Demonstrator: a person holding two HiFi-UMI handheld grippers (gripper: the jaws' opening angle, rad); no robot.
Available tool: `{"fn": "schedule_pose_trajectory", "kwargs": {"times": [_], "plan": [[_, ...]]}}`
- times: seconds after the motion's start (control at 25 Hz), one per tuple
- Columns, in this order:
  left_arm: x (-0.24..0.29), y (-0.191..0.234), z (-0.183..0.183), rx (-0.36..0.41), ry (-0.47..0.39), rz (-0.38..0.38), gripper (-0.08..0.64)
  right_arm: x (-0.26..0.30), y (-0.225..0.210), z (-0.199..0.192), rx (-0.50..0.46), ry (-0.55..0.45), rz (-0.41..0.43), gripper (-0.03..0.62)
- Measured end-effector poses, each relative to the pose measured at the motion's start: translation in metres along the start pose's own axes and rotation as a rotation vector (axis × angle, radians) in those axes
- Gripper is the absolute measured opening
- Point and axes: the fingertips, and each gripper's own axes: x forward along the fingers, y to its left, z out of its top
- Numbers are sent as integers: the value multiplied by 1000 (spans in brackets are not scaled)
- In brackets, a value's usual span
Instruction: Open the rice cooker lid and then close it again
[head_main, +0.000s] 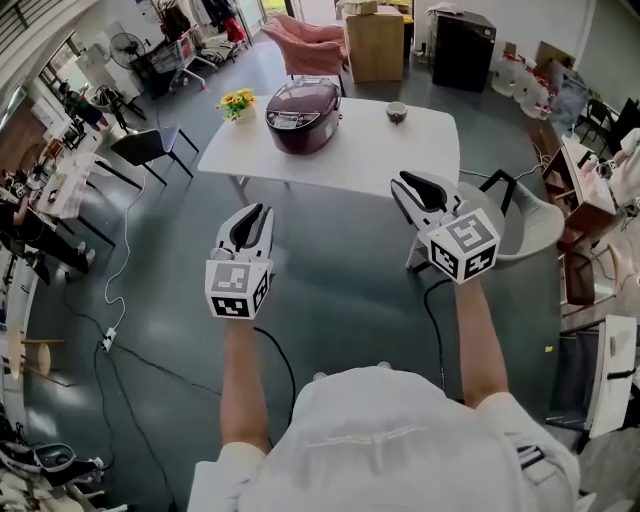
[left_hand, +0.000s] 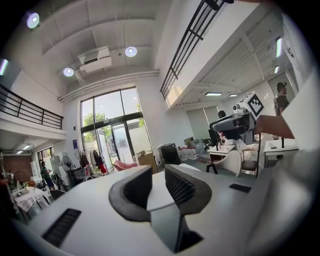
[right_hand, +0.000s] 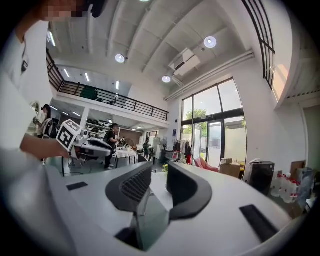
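**A:** Why are the left tongs (head_main: 256, 212) and the right tongs (head_main: 400, 185) held out in mid-air, side by side?

**B:** It looks like a ready stance to me. Both point roughly level towards the far end of the room, over bare floor (head_main: 330, 290), and neither touches anything. Each pair is released: the jaws stand a little apart, with a narrow gap and nothing in it.

**A:** And the rice cooker (head_main: 303, 116)?

**B:** It sits on the white bench (head_main: 400, 150), towards the bench's left half, with its lid (head_main: 300, 100) down. I'd say the opening step hasn't begun. A bunch of yellow flowers (head_main: 237, 102) stands just to its left, and a small bowl (head_main: 397, 112) sits well to its right.

**A:** Where is it relative to the tongs?

**B:** Farther off than both of them and well apart. The bench's near edge lies between the cooker and the tongs. The cooker is far and slightly right of the left tongs, and far and left of the right tongs, so it falls roughly between the two lines they point along.

**A:** Which pair is better placed for it?

**B:** I can't say. Both would need to go forward over the bench edge first, and the narrow gap would probably need widening to take the lid's latch or handle.
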Motion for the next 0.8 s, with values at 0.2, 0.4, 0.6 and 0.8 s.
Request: {"fn": "schedule_pose_trajectory", "kwargs": {"times": [0.2,0.4,0.6,0.8], "plan": [[14,-8,-2,-46,1,21,243,2,-13,-12,1,35,46,213],[22,-27,-5,-45,23,33,233,-6,-28,-23,28,26,75,219],[24,-36,-8,-44,45,46,222,-7,-40,-33,70,24,92,219],[31,-33,-17,-43,71,49,219,2,-44,-44,98,33,108,218]]}}
